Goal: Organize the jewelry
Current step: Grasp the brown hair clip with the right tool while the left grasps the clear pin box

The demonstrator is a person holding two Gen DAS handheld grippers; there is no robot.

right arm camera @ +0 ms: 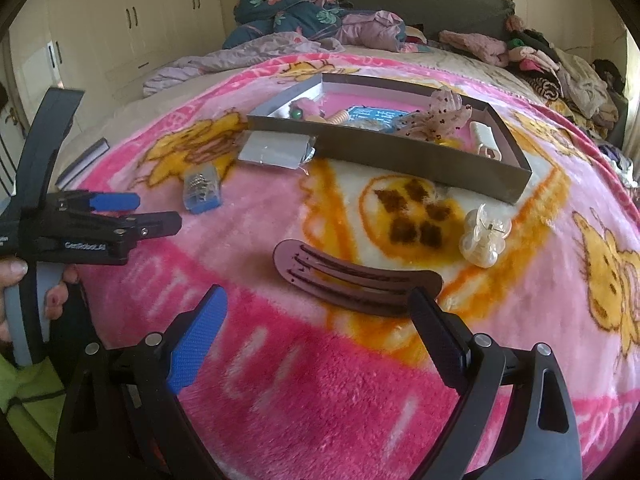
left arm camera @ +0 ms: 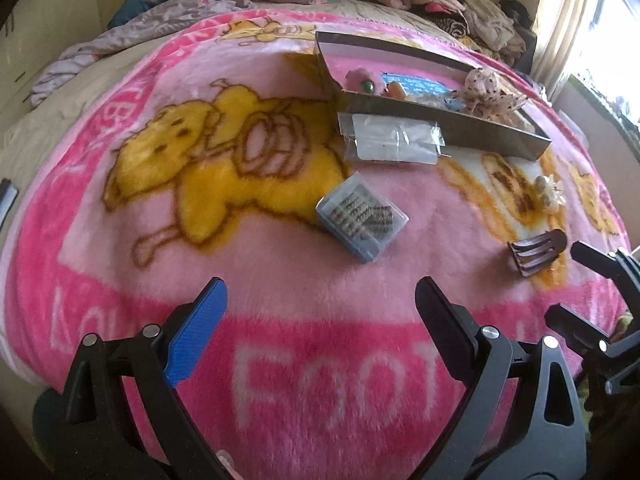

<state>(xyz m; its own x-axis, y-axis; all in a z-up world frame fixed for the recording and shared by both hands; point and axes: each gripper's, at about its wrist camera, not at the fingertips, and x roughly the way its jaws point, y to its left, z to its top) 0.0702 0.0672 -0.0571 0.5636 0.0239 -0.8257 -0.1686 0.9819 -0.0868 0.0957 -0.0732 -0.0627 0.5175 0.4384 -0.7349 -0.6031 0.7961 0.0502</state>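
A shallow grey box (right arm camera: 420, 156) (left arm camera: 480, 126) lies on the pink blanket and holds a dotted bow (right arm camera: 440, 116), a blue card and other small pieces. A brown comb-like hair clip (right arm camera: 352, 284) (left arm camera: 538, 254) lies just ahead of my right gripper (right arm camera: 320, 300), which is open and empty. A cream pearl clip (right arm camera: 484, 240) (left arm camera: 548, 196) rests right of it. A small blue box of pins (left arm camera: 362, 216) (right arm camera: 202, 192) sits ahead of my left gripper (left arm camera: 320, 296), also open and empty. Clear plastic packets (left arm camera: 394, 140) (right arm camera: 276, 150) lean against the grey box.
The pink cartoon blanket (left arm camera: 280, 360) covers the bed. Crumpled clothes and bedding (right arm camera: 304, 16) pile up along the far side. A dark book (right arm camera: 84, 162) lies at the left edge, near cream wardrobes (right arm camera: 132, 20). A hand (right arm camera: 16, 280) holds the left gripper.
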